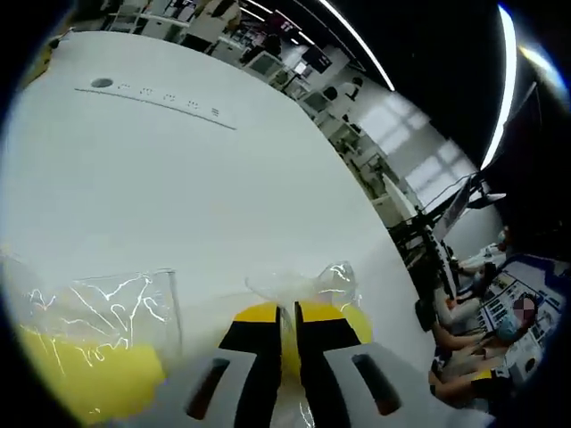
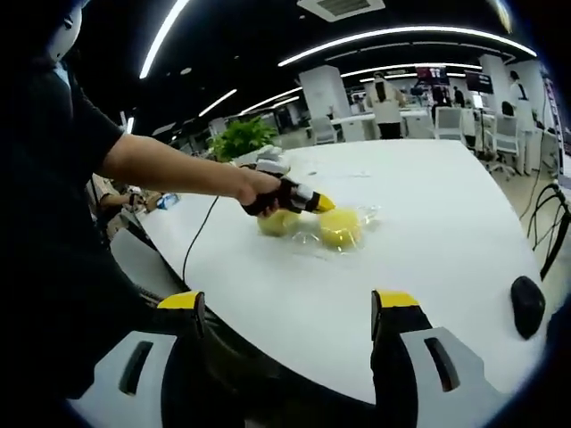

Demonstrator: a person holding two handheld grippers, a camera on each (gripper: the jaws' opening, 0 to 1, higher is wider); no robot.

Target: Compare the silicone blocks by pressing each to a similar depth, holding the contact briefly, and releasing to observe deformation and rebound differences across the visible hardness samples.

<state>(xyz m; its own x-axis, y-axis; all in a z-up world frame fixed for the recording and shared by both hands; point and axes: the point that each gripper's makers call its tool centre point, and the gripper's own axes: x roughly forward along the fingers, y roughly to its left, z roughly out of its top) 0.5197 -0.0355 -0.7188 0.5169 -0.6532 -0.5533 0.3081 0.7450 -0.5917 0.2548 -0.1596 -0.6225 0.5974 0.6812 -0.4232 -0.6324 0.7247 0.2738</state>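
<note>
Presently the left gripper [image 1: 287, 314], jaws nearly closed, is bearing its tips on a bagged yellow silicone block [image 1: 352, 316], apparently to indent it; a second bagged block [image 1: 85, 374] is lying beside. The right gripper [image 2: 287, 303] is hovering wide open over the white table [image 2: 428, 223] in a lit open office.

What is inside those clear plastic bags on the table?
Each clear bag holds a yellow block; the other block sits partly hidden behind the left gripper.

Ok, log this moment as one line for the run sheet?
left gripper: shut, tips at bagged yellow block | right gripper: open, off the white table, holding nothing | second bagged yellow block: untouched
</note>
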